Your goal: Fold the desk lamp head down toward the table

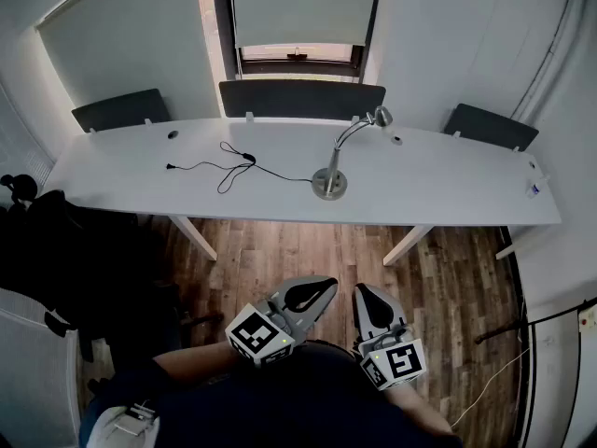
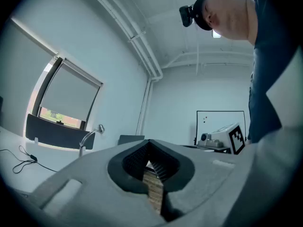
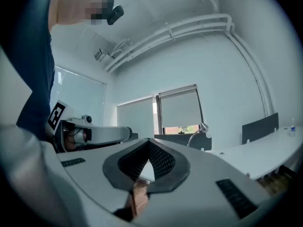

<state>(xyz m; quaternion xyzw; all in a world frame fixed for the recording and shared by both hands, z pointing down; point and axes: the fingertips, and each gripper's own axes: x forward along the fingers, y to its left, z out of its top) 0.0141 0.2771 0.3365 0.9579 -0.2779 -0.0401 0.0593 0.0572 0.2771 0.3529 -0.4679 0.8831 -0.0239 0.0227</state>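
A silver desk lamp (image 1: 333, 171) stands on the long white table (image 1: 448, 189), its round base near the middle and its curved neck rising to a small head (image 1: 381, 116) at the upper right. The lamp also shows far off in the left gripper view (image 2: 90, 137) and in the right gripper view (image 3: 198, 132). Both grippers are held close to my body, well short of the table. My left gripper (image 1: 320, 295) is shut with nothing in it. My right gripper (image 1: 367, 299) is shut and empty too.
The lamp's black cable (image 1: 224, 168) snakes left across the tabletop. Three dark divider panels (image 1: 300, 98) stand along the table's far edge. A small bottle (image 1: 533, 189) sits at the right end. Dark bags (image 1: 56, 241) lie on the wooden floor at left.
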